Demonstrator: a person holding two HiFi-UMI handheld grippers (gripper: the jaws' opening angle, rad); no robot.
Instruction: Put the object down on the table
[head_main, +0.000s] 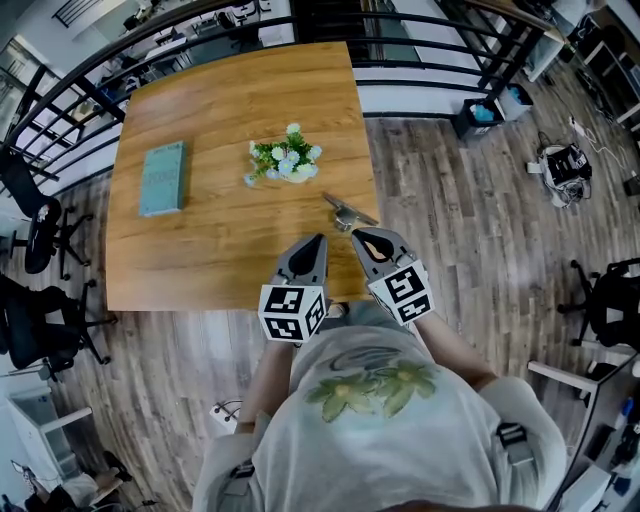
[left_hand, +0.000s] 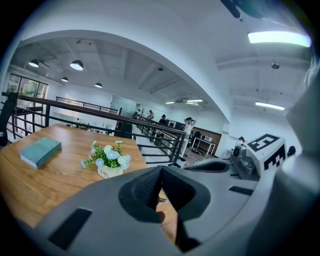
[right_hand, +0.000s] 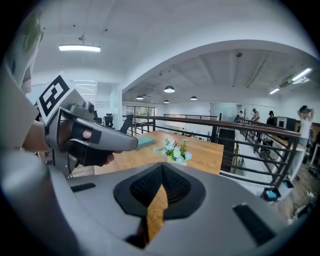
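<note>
The right gripper (head_main: 358, 235) has its jaws pressed together at the tips with nothing between them. The left gripper (head_main: 318, 240), just beside it on its left, is likewise closed and empty. Both hang over the near edge of the wooden table (head_main: 220, 250). The small metal object (head_main: 348, 213) lies flat on the tabletop just ahead of the right gripper's tips, apart from them. Further ahead, a little left of the left gripper's line, stands a flower pot (head_main: 287, 160). A teal book (head_main: 163, 178) lies well off to the left.
</note>
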